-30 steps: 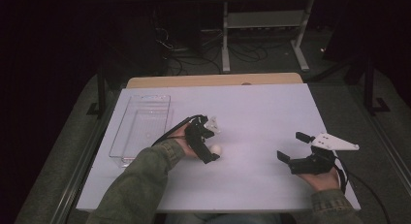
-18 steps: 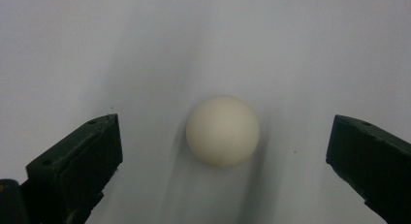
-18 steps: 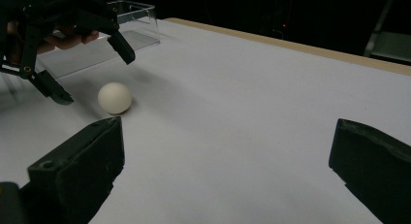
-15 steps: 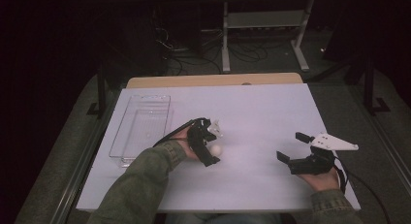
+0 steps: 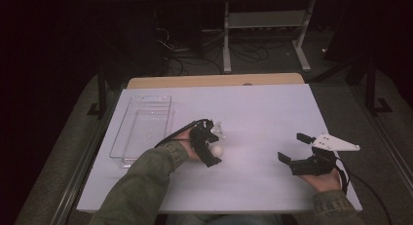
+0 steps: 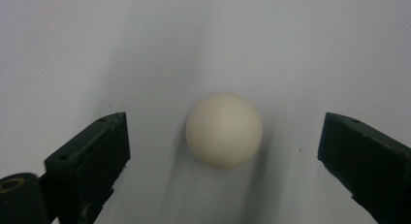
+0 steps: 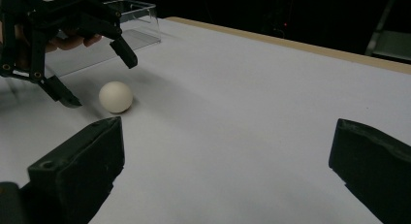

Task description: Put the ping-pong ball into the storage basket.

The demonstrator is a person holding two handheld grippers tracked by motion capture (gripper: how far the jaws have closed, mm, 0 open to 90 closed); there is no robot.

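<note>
A small white ball (image 5: 216,150) lies on the white table (image 5: 263,113). My left gripper (image 5: 216,146) reaches down over it, one jaw on each side. In the left gripper view the ball (image 6: 224,129) sits between the two black jaws with a clear gap on both sides; the left gripper (image 6: 225,124) is open, and its jaws have just been closing a little. The right gripper view shows the ball (image 7: 116,96) under the left gripper (image 7: 102,83). My right gripper (image 5: 291,147) rests open near the table's right front, nothing between its jaws (image 7: 228,129).
A clear plastic tray (image 5: 121,132) stands at the left of the table, and its corner (image 7: 140,13) shows behind the left hand. A wooden strip (image 5: 214,81) runs along the table's far edge. Cables and a metal stand (image 5: 263,35) occupy the dark floor beyond.
</note>
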